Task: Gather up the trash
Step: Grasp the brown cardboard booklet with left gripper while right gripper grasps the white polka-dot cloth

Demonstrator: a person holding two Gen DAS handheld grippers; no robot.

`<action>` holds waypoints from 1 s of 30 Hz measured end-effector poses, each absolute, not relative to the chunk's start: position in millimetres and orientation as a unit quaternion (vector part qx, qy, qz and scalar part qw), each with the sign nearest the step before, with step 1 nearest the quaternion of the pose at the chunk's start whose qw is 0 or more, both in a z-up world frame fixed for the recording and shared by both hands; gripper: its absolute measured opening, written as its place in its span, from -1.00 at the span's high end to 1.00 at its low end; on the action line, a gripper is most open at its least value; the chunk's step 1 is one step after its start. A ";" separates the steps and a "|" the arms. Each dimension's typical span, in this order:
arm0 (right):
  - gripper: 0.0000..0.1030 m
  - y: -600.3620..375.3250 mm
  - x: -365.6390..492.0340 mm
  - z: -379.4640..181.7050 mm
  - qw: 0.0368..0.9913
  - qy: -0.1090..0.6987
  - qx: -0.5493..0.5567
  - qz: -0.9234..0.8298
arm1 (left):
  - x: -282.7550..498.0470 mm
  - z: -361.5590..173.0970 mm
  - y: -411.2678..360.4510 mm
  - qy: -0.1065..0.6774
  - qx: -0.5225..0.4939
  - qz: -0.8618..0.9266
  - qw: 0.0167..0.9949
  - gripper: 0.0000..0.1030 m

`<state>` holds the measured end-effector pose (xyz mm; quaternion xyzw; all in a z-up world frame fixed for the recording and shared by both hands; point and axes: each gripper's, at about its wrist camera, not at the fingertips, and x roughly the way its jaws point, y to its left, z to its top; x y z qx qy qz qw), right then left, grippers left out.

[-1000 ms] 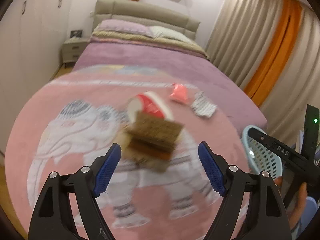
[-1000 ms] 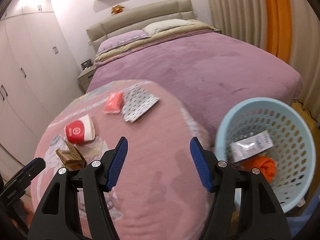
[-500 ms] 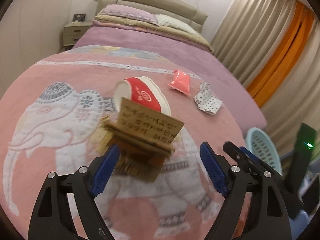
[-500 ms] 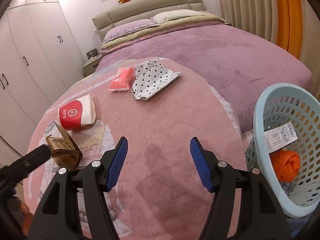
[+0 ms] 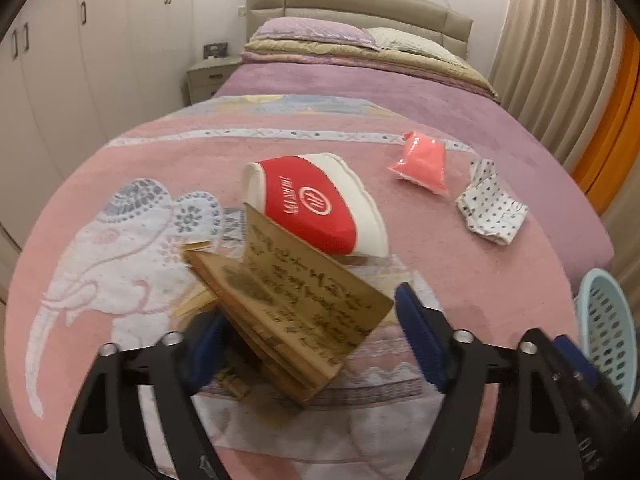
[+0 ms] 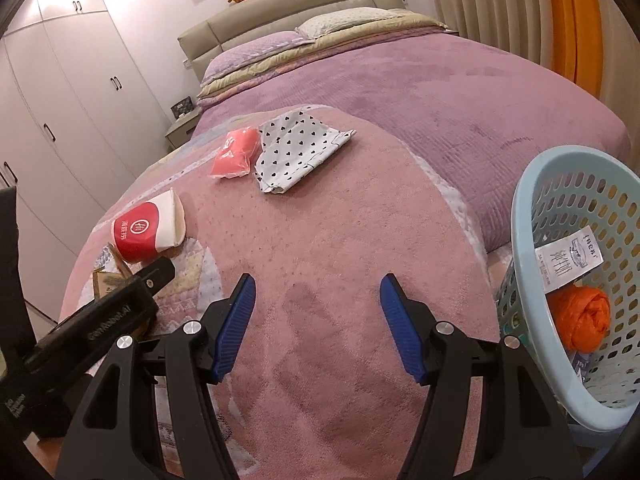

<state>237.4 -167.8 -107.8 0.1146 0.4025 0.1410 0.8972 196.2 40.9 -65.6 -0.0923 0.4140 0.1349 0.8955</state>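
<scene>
A crumpled brown paper bag with printed writing lies on the pink blanket, and my left gripper straddles it. Its jaws are closing; the left pad is at the bag's side, while the right pad stands off the bag's edge. Just beyond lies a red and white paper cup on its side. Further right are a pink packet and a dotted white wrapper. My right gripper hovers open over bare blanket with nothing between its fingers. The cup lies to its left.
A light blue basket stands off the bed's right edge and holds a white packet and an orange bag. The purple bedspread runs back to the pillows. White wardrobes line the left wall, curtains the right.
My left gripper has come forward and down over the brown bag, and its jaws have narrowed around it. The right gripper has sunk a little toward the blanket.
</scene>
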 end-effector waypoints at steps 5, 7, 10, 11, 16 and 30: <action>-0.19 -161.4 243.3 -103.3 0.893 0.411 0.100 0.152 | 178.5 -62.0 47.3 0.408 -0.087 0.109 0.902 0.29; -0.19 -158.6 250.0 -96.7 0.894 0.408 0.097 0.159 | 165.4 -60.3 52.7 0.402 -0.088 0.092 0.907 0.46; -0.19 -156.3 266.9 -83.8 0.896 0.402 0.103 0.160 | 150.8 -62.1 62.1 0.400 -0.091 0.074 0.909 0.70; -0.19 -155.8 270.0 -82.7 0.896 0.402 0.104 0.159 | 151.8 -62.4 63.8 0.398 -0.097 0.066 0.910 0.71; -0.19 -146.8 304.7 -82.9 0.903 0.399 0.098 0.130 | 140.6 -65.9 81.3 0.382 -0.120 0.041 0.915 0.74; 0.49 -118.2 340.2 -99.1 0.901 0.417 0.059 0.104 | 140.9 -65.2 81.1 0.368 -0.121 0.045 0.921 0.74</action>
